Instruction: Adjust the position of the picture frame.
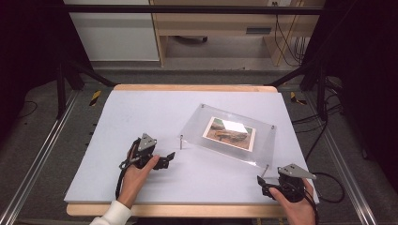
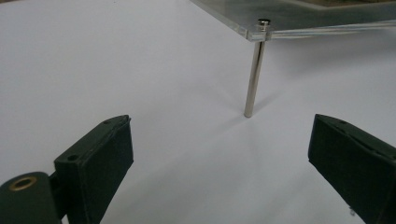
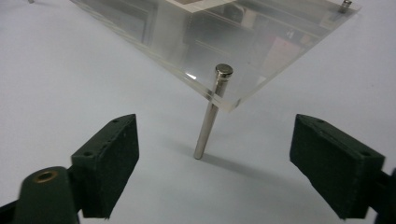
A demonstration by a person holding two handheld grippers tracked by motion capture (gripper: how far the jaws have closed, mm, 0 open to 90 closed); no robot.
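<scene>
I hold a black two-jaw gripper in each hand at the near edge of the pale grey table mat (image 1: 141, 117), and both stand spread wide, pinching nothing. My right gripper (image 1: 264, 184) sits at about five o'clock on the mat, jaws aimed toward eleven o'clock at the nearest slim polished metal leg (image 3: 211, 114) of the clear acrylic photo frame (image 1: 263, 140). In the right gripper view that pin stands between my two pads but well short of them, slightly tilted, its cap poking up through the corner of the clear plate. I judge I keep the jaws this open so the pin can pass between them without a knock.

My left gripper (image 1: 167, 159) rests near seven o'clock, pointing toward two o'clock at the frame's left metal leg (image 2: 254, 77). In the left gripper view that leg rises upright from the mat to the plate's corner, ahead of the gap between my pads and apart from both.

Farther off, right of centre, the frame rests raised on its pins, turned askew to the table edges, with a small printed brown-and-green landscape photo (image 1: 229, 133) sandwiched in its middle. The pins lift the plate clear of the mat, which, to my mind, is why I approach low from two near corners: the legs offer the easiest hold.
</scene>
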